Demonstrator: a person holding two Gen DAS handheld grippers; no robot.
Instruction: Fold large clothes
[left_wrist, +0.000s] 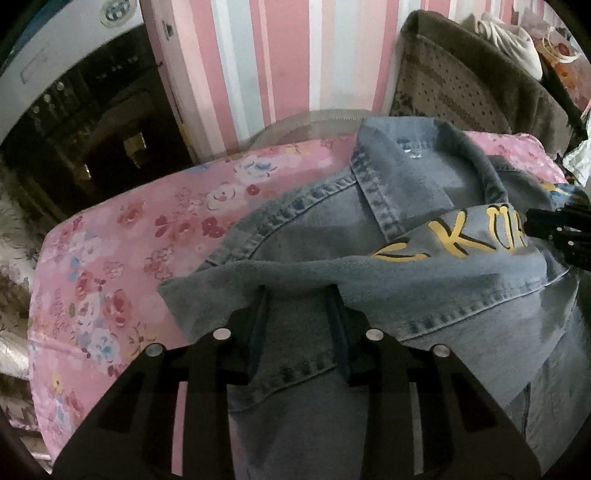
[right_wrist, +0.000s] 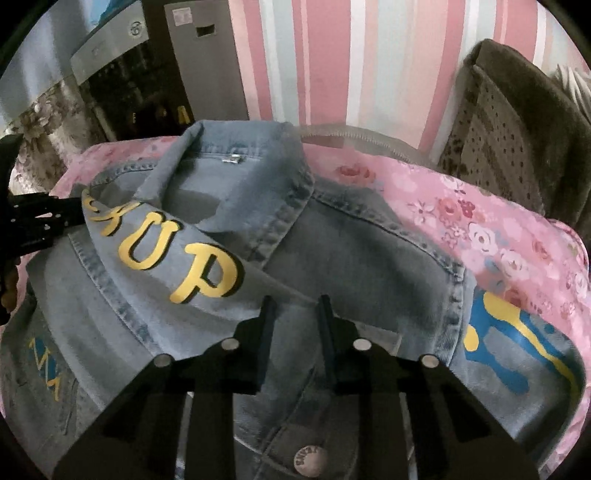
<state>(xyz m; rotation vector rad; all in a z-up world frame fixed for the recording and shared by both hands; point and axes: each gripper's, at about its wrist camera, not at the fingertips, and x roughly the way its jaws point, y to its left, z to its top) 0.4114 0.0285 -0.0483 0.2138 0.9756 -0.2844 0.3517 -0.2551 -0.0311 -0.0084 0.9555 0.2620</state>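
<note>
Nearest the left camera, the left tool (left_wrist: 299, 295) stands with its jaws parted over a folded denim edge, the cloth lying between and under the fingers; whether the pads actually pinch it cannot be told from this angle, though they look clear of it. The right tool (right_wrist: 295, 304) likewise hovers with jaws apart above the chest panel, gripping nothing visible. The denim jacket (right_wrist: 351, 251) lies on the floral pink bedspread (left_wrist: 122, 266), a sleeve with yellow lettering (right_wrist: 177, 258) folded across its body below the collar (left_wrist: 406, 184). Behind are the striped wall (right_wrist: 332, 74) and a brown cushion (left_wrist: 461, 85). The risk, in my judgement: stiff denim may spring back, so the sleeve could slide off once released, or a shallow bite could catch one layer only and skew the fold.
</note>
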